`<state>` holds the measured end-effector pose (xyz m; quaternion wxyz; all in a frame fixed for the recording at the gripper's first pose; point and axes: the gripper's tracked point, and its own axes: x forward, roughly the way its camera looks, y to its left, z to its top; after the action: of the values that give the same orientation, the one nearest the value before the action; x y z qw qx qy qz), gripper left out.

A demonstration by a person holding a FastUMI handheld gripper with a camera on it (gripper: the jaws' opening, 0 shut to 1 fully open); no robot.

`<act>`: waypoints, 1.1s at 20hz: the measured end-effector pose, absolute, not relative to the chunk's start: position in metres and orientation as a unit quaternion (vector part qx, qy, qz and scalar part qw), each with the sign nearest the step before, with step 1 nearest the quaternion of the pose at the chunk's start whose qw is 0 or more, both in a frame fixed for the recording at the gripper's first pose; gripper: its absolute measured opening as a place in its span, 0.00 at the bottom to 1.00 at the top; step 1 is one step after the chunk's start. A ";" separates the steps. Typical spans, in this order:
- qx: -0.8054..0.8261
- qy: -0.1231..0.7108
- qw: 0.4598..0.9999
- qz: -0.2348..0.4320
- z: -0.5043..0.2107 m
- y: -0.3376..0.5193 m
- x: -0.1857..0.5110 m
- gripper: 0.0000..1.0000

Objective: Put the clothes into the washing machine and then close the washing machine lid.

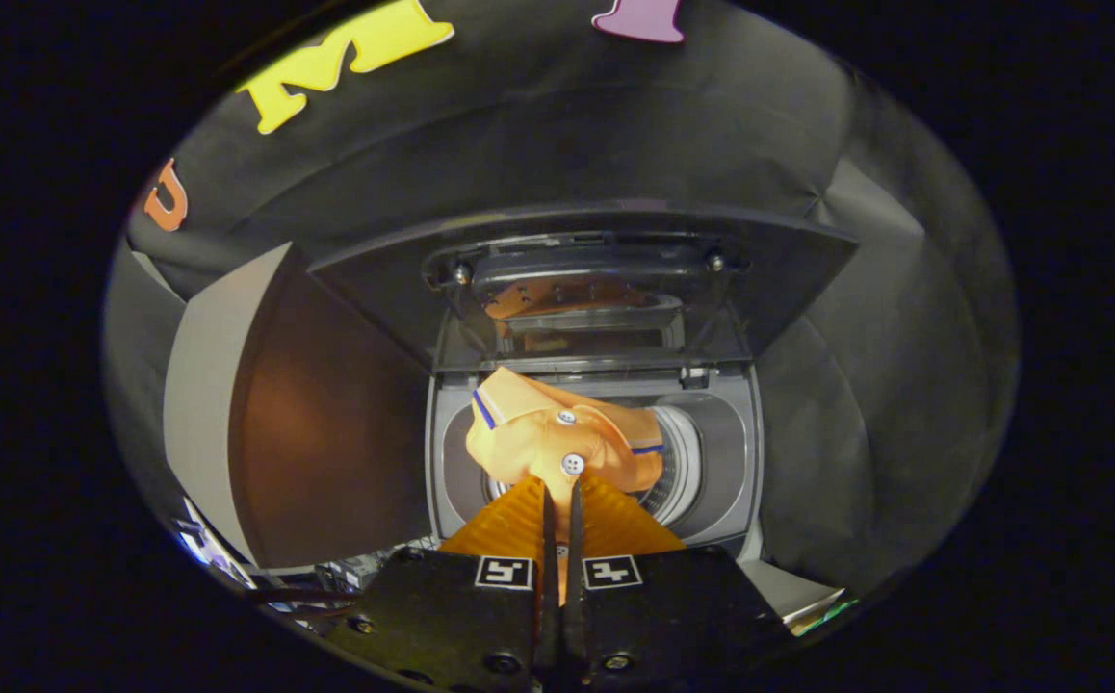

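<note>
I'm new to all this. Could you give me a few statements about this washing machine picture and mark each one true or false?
1. The washing machine has its lid raised. True.
2. The hand-held gripper is wide open with nothing in it. False: its fingers are closed on the orange shirt.
3. The shirt hangs over the open drum. True.
4. The shirt is plain green. False: it is orange with dark blue trim and white buttons.
5. The shirt lies on the floor beside the machine. False: it is held just ahead of the fingers, above the drum opening.
</note>
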<state>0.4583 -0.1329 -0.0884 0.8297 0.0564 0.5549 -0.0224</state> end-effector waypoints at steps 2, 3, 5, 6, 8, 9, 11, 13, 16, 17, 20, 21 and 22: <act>0.057 0.562 0.824 -0.028 -0.100 -0.135 0.457 0.06; 0.058 0.565 0.822 -0.031 -0.105 -0.136 0.457 0.06; 0.058 0.568 0.820 -0.036 -0.114 -0.140 0.458 0.06; 0.059 0.568 0.820 -0.038 -0.119 -0.143 0.459 0.06; 0.062 0.573 0.816 -0.046 -0.129 -0.148 0.460 0.07; 0.063 0.573 0.816 -0.049 -0.135 -0.151 0.461 0.07; 0.063 0.572 0.816 -0.048 -0.144 -0.153 0.462 0.07; 0.061 0.577 0.813 -0.044 -0.152 -0.152 0.459 0.08; 0.070 0.588 0.805 -0.023 -0.159 -0.144 0.454 0.11; 0.070 0.584 0.809 -0.018 -0.158 -0.142 0.456 0.13; 0.045 0.570 0.821 -0.010 -0.146 -0.145 0.463 0.38; 0.039 0.564 0.825 -0.006 -0.139 -0.143 0.467 0.40; 0.035 0.557 0.829 -0.004 -0.132 -0.142 0.470 0.42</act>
<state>0.4700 -0.1418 -0.1323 0.8295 0.0346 0.5574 -0.0036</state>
